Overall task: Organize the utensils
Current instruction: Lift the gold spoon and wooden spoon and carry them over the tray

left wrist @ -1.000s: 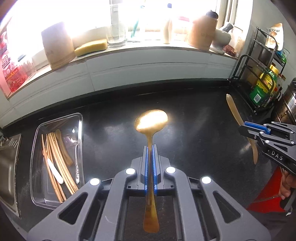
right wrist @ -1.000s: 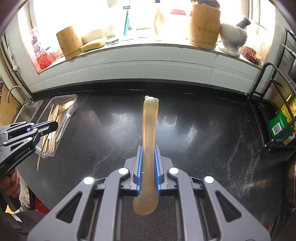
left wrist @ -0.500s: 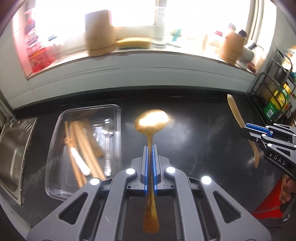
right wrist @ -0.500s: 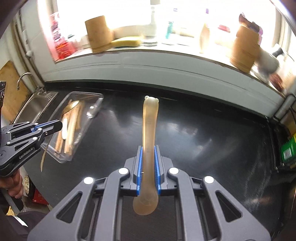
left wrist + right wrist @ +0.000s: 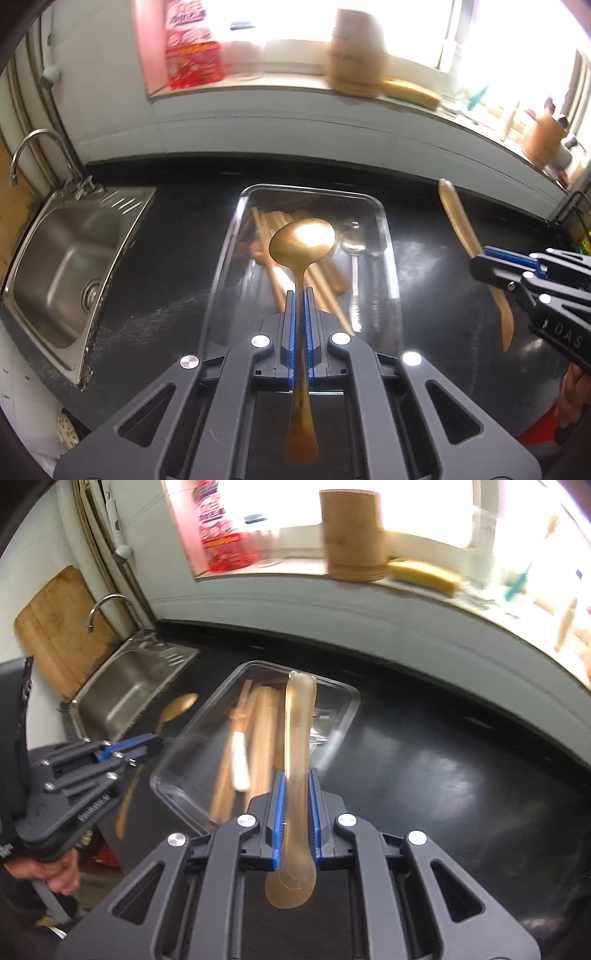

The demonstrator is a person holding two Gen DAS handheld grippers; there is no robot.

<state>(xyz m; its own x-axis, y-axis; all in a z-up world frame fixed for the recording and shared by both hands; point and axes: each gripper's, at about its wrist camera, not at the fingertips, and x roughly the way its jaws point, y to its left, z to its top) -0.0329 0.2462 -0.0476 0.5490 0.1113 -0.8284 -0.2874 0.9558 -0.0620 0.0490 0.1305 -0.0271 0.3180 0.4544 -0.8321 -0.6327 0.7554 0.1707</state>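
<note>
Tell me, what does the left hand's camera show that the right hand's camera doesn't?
Only the left wrist view shows the sink's drain and a silver spoon in the tray. Only the right wrist view shows the wooden cutting board and a white-handled utensil. Both show the clear tray, the gold spoon, the translucent utensil, chopsticks, faucet and yellow sponge.

White letters "DAS" stand on the right gripper (image 5: 496,267) body at the right; the far red package's (image 5: 192,55) print is unreadably blurred.
</note>
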